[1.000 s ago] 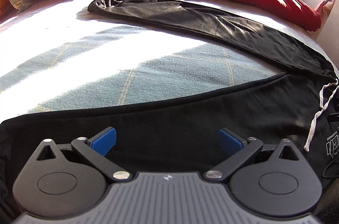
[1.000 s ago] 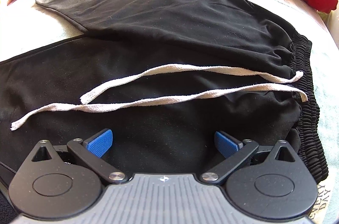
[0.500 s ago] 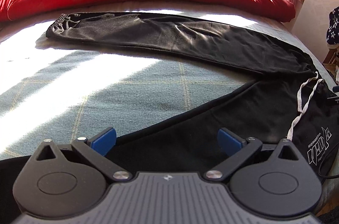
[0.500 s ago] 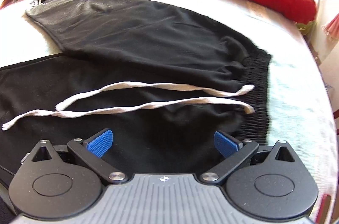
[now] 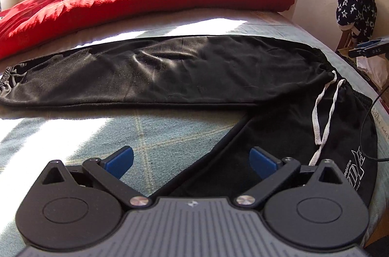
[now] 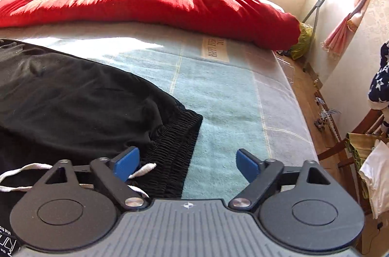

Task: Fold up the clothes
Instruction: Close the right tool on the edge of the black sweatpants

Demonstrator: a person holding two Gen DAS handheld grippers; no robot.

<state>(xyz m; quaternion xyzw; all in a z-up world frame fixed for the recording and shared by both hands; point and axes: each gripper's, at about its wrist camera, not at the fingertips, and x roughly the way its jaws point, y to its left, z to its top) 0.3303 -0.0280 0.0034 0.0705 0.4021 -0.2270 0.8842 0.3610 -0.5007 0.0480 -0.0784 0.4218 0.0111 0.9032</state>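
Two hand-held grippers hover over black trousers point(image 5: 170, 77) spread on the bed point(image 6: 218, 91). Left hand-held gripper point(image 5: 191, 159) stands wide, nothing between its pads, above the near trouser leg. Right hand-held gripper point(image 6: 187, 163) is closing over the elastic waistband point(image 6: 177, 140) at the trousers' right end, gripping nothing, white drawstring point(image 6: 143, 169) beside its left pad.
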